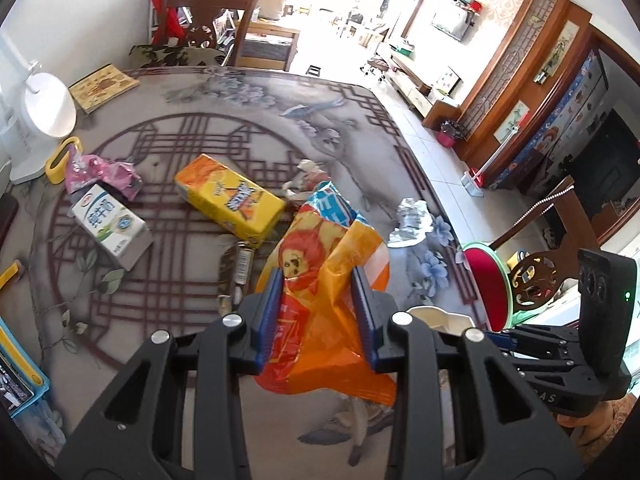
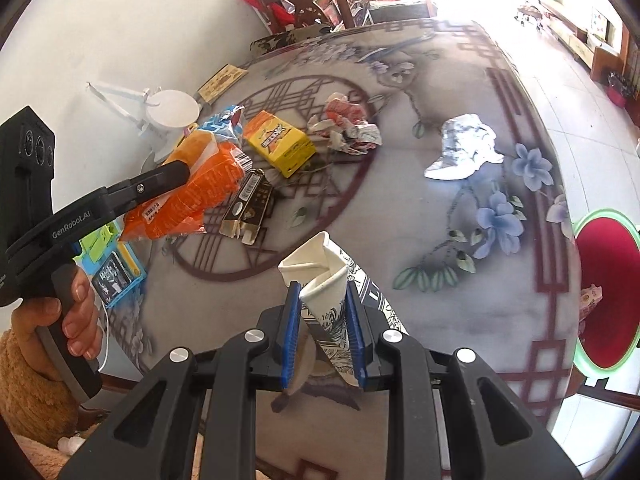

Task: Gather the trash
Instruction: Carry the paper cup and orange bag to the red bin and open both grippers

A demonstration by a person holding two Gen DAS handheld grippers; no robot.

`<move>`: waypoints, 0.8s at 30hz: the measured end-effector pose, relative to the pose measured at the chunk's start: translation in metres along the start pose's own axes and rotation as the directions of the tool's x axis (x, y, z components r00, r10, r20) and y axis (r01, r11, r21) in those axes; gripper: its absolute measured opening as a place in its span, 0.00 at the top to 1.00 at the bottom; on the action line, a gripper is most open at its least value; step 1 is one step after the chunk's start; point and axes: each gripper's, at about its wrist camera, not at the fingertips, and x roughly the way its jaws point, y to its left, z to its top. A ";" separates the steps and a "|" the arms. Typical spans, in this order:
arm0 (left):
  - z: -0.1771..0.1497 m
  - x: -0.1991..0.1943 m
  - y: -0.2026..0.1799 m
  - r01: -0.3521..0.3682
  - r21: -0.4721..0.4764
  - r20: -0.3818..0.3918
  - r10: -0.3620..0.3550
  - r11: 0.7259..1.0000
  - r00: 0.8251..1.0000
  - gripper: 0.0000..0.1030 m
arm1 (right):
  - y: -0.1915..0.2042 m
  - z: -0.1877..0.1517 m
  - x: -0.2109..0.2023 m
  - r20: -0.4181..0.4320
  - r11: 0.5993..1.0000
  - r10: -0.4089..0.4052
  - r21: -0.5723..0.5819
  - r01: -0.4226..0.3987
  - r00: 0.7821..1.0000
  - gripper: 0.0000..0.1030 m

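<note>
My left gripper (image 1: 318, 280) is shut on an orange snack bag (image 1: 328, 280) and holds it above the table; the bag also shows in the right wrist view (image 2: 204, 184). My right gripper (image 2: 322, 294) is shut on a crushed white paper cup (image 2: 320, 276) with a dark print. On the patterned table (image 1: 180, 312) lie a yellow box (image 1: 230, 200), a white milk carton (image 1: 110, 224), a pink wrapper (image 1: 102, 172), a dark chocolate wrapper (image 1: 236, 268), a crumpled red-white wrapper (image 2: 346, 124) and a crumpled silver foil (image 2: 464, 148).
A white lamp (image 1: 44, 120) and a yellow-brown book (image 1: 104, 88) sit at the table's far left. A blue tray (image 2: 116, 268) lies at the near left edge. Wooden chairs stand behind the table (image 1: 208, 20) and to its right with a red seat (image 2: 608, 288).
</note>
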 end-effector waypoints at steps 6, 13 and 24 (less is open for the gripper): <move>-0.001 0.007 -0.020 -0.001 0.005 -0.009 0.001 1.000 1.000 0.68 | -0.017 0.000 -0.009 0.009 1.000 0.015 0.009 -0.015 1.000 0.79; -0.001 0.016 -0.045 0.005 0.018 -0.020 -0.005 1.000 1.000 0.68 | -0.038 0.001 -0.019 0.017 0.999 0.033 0.019 -0.033 0.999 0.79; 0.001 0.025 -0.087 0.002 0.060 -0.022 -0.001 0.998 1.000 0.68 | -0.074 0.001 -0.039 0.053 0.997 0.058 0.057 -0.061 0.997 0.79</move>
